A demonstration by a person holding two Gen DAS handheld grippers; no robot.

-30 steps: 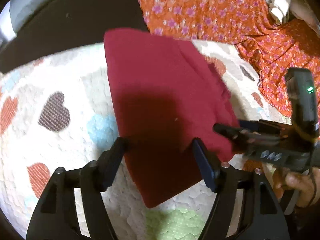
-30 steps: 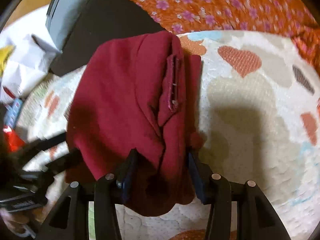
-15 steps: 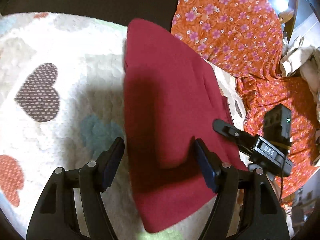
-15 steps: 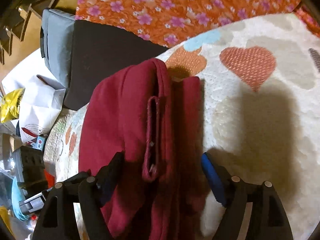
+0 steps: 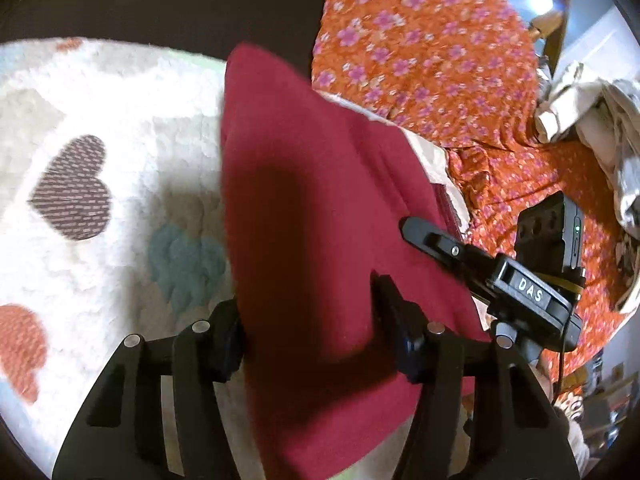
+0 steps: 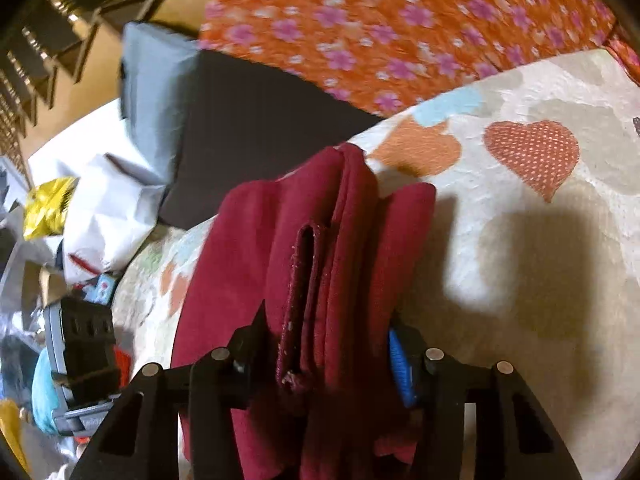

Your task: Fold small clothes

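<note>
A folded dark red garment (image 5: 312, 208) is lifted off the white heart-patterned blanket (image 5: 120, 120). My left gripper (image 5: 308, 320) has its jaws around one end of it, the cloth filling the gap. My right gripper (image 6: 324, 344) is shut on the other end, where stacked folds and a hem loop (image 6: 304, 288) show between the fingers. In the left wrist view, the right gripper (image 5: 460, 252) reaches in from the right along the garment's edge.
An orange flowered cloth (image 5: 420, 48) lies behind the blanket, with a dark cushion (image 6: 248, 112) and a grey pillow (image 6: 152, 80) to the left. Crumpled pale fabric (image 5: 592, 100) sits at far right. White paper and clutter (image 6: 80, 220) lie left of the blanket.
Both grippers have lifted and tilted the garment, its end rising off the blanket. The right gripper's jaws have closed in on the folds after standing wider half a second ago.
</note>
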